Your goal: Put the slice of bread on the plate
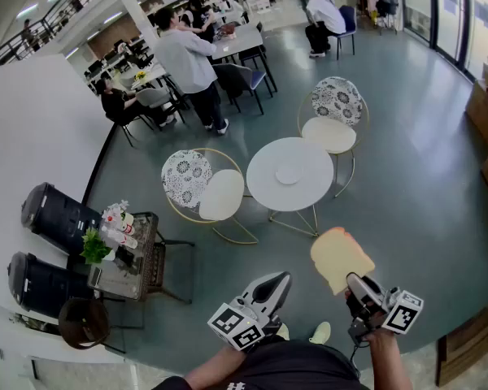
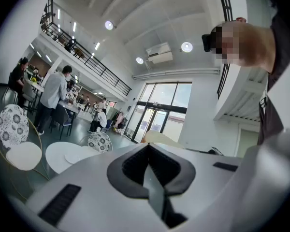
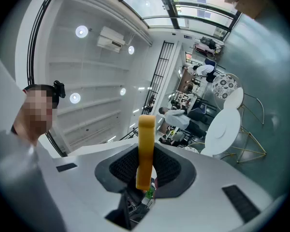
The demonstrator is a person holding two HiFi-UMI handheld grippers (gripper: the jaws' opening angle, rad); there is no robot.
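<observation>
right gripper (image 1: 359, 289) is clamped on the bread (image 1: 342, 258) at lower right of the head view, left gripper (image 1: 270, 289) idle with jaws together, so i'd carry it level to the plate (image 1: 289, 174) on the centre table (image 1: 264, 193), lower flat, then release.

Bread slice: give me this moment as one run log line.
right gripper: shut on bread slice | left gripper: shut, empty | plate: bare, on round table | status: not yet placed
</observation>
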